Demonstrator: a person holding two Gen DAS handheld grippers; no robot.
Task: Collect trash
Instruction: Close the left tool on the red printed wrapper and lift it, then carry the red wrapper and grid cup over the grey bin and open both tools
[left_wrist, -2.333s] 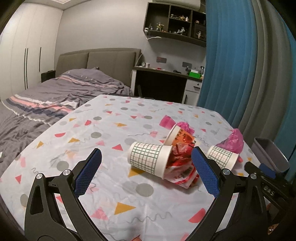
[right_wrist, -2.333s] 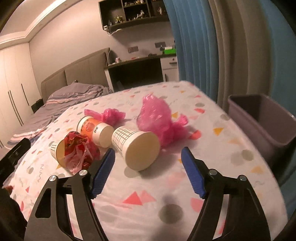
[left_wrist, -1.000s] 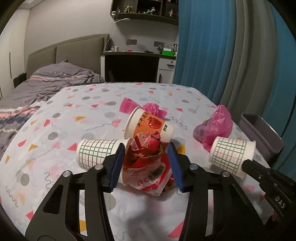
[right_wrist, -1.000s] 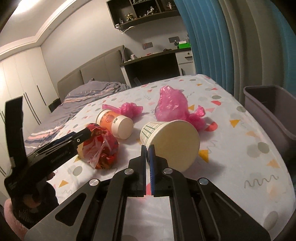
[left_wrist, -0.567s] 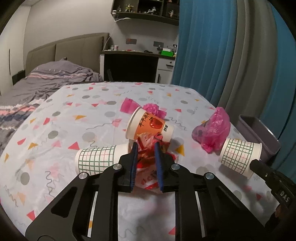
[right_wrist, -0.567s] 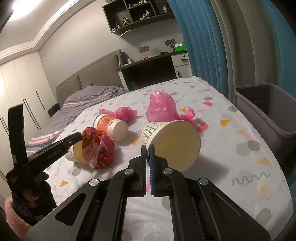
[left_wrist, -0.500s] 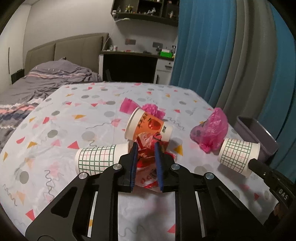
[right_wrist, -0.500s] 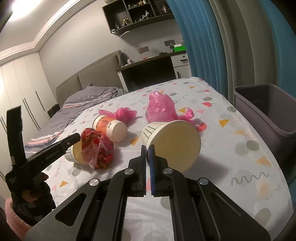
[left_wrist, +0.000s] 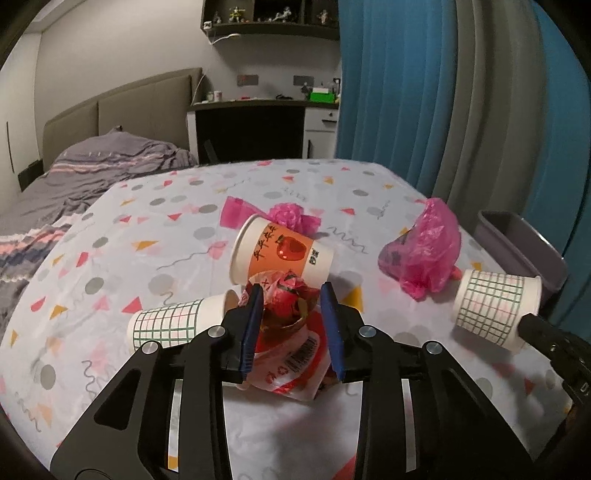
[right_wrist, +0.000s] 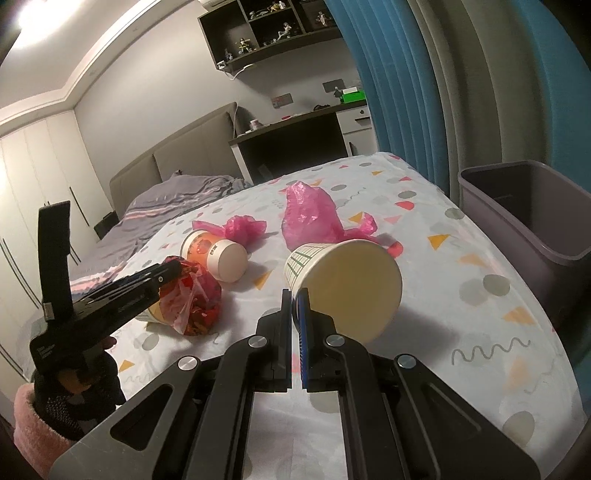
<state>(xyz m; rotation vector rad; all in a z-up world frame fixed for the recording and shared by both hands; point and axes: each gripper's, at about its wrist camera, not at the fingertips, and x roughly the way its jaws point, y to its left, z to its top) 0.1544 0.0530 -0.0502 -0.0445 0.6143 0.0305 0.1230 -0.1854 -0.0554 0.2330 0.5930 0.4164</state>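
Trash lies strewn over the bench (left_wrist: 110, 229) with its spotted cloth, and we read it from the left edge across. Farthest left a checked cup (left_wrist: 166, 325) lies on its side, its open mouth turned toward the left gripper (left_wrist: 291, 290). Just beside that mouth is the red wrapper (left_wrist: 291, 314), crumpled and sitting squarely between the left gripper's blue pads (left_wrist: 253, 328). The jaws have just been opening. The wrapper still fills the gap and touches both pads, so we take the left gripper as clamped on it. From the right wrist view the wrapper's underside looks down on the cloth, pressed against the checked cup. Right behind the wrapper an orange cup (left_wrist: 280, 254) lies on its side, and beyond that a small pink bag (left_wrist: 291, 218). Further right a larger pink bag (left_wrist: 428, 251) is slumped on the cloth, well apart from the left gripper. Near it a second checked cup (right_wrist: 343, 284) hangs at the tip of the right gripper (right_wrist: 293, 295), its mouth facing that camera. There the jaws are drawn together on the cup's rim. At the far right a grey bin (right_wrist: 517, 206) stands just off the bench edge, beside the blue curtain (left_wrist: 388, 92).
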